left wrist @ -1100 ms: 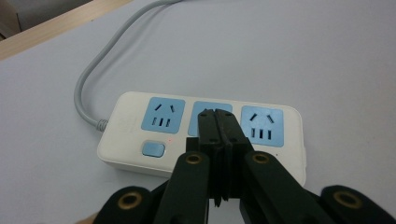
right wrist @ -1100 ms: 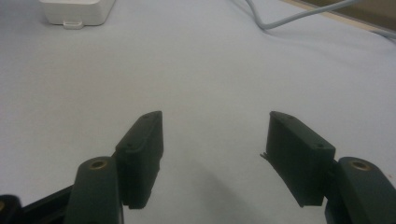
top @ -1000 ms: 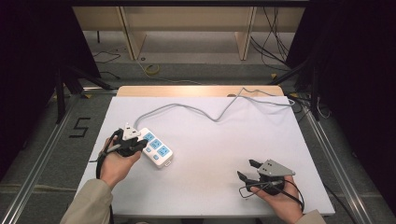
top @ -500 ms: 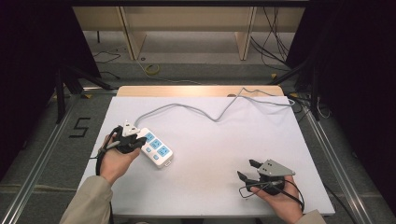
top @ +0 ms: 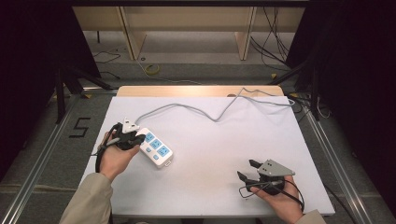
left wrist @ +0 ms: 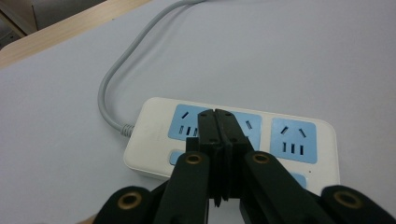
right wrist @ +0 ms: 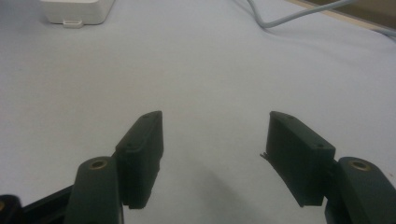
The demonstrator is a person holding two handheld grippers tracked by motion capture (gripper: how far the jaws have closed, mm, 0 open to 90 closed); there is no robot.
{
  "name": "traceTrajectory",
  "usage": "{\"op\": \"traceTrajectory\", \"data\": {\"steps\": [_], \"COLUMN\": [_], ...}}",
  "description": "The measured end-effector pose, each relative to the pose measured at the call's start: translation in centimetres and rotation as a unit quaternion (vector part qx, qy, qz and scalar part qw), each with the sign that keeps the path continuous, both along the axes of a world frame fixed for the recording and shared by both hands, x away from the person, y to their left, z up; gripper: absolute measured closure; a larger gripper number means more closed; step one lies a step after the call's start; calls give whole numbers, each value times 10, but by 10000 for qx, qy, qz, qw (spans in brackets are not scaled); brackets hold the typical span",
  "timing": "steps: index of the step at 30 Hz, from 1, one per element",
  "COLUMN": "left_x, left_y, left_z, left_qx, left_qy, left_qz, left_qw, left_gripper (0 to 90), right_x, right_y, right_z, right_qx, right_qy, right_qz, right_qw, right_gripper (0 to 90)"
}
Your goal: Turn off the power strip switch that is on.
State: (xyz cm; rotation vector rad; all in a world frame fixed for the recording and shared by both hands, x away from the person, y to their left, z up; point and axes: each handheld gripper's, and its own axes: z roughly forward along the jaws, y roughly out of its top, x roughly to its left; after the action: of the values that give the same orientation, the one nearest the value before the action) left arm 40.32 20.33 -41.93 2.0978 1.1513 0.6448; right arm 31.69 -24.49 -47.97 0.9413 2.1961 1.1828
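A white power strip (top: 158, 150) with blue sockets lies at the left of the white table (top: 210, 154), and its grey cable (top: 219, 114) runs off to the far right edge. My left gripper (top: 139, 138) is shut, with nothing between the jaws. In the left gripper view its tips (left wrist: 217, 115) sit over the power strip (left wrist: 299, 140) between two sockets; whether they touch it I cannot tell. My right gripper (top: 247, 171) rests open in a hand at the near right, and the jaws (right wrist: 215, 140) have bare table between them.
The grey cable (left wrist: 109, 88) loops off the strip's end toward the wooden far edge (top: 196, 91). In the right gripper view the strip's end (right wrist: 77, 9) and the cable (right wrist: 280, 18) lie far off. Floor, shelf legs and loose cables lie beyond the table.
My left gripper has edged slightly away from the person along the strip's near end, still shut. The right gripper has not moved.
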Motion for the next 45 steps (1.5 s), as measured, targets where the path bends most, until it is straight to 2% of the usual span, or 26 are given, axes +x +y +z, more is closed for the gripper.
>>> {"op": "traceTrajectory", "data": {"steps": [20,45], "left_x": [17,30], "left_y": [0,3], "left_z": [-11,-22], "left_qx": [311,345], "left_qy": [194,489], "left_qz": [43,252], "left_qw": [9993,9979], "left_gripper": [894,894], "right_x": [0,1], "right_y": [0,-1], "right_z": [0,0], "right_qx": [56,62], "right_qy": [38,41], "right_qz": [-8,-10], "right_qw": [10000,10000], "right_gripper": [376,376]}}
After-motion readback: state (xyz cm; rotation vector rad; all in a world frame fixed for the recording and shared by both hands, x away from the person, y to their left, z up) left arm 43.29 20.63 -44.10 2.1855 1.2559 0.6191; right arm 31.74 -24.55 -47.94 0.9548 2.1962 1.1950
